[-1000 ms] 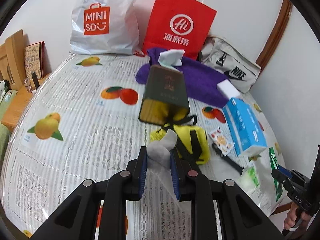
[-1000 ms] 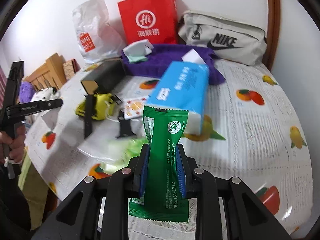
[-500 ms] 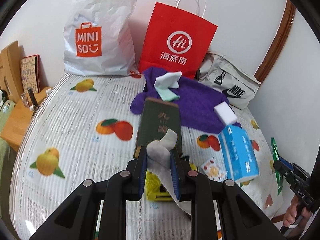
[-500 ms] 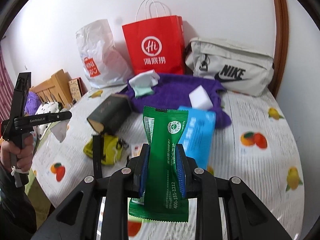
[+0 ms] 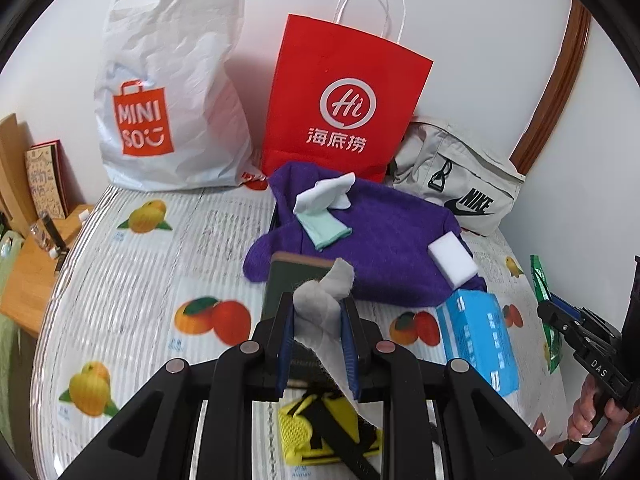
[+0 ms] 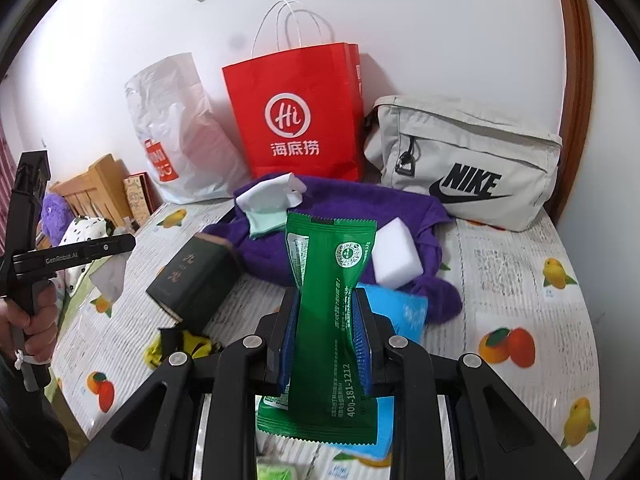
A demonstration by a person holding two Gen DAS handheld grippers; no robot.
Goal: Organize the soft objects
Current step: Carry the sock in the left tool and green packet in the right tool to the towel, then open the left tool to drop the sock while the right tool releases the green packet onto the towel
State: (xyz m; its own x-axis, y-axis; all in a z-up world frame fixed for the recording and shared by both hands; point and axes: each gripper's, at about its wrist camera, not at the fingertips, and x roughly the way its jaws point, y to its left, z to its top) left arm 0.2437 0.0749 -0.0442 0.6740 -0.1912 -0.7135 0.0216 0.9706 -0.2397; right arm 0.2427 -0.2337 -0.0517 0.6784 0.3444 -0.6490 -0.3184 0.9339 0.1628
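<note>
Pinching a crumpled tissue (image 5: 324,308), the left hand-held gripper (image 5: 318,344) mirrors the right hand-held gripper (image 6: 326,340) clamping a green packet (image 6: 332,320).

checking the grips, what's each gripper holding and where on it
Left gripper pinches a crumpled white tissue near its top. Right gripper clamps a green sachet across its middle.

I'm seeing both wrist views angled down from close above, facing the wall, sharing the red paper bag (image 5: 344,96) (image 6: 296,112).
</note>
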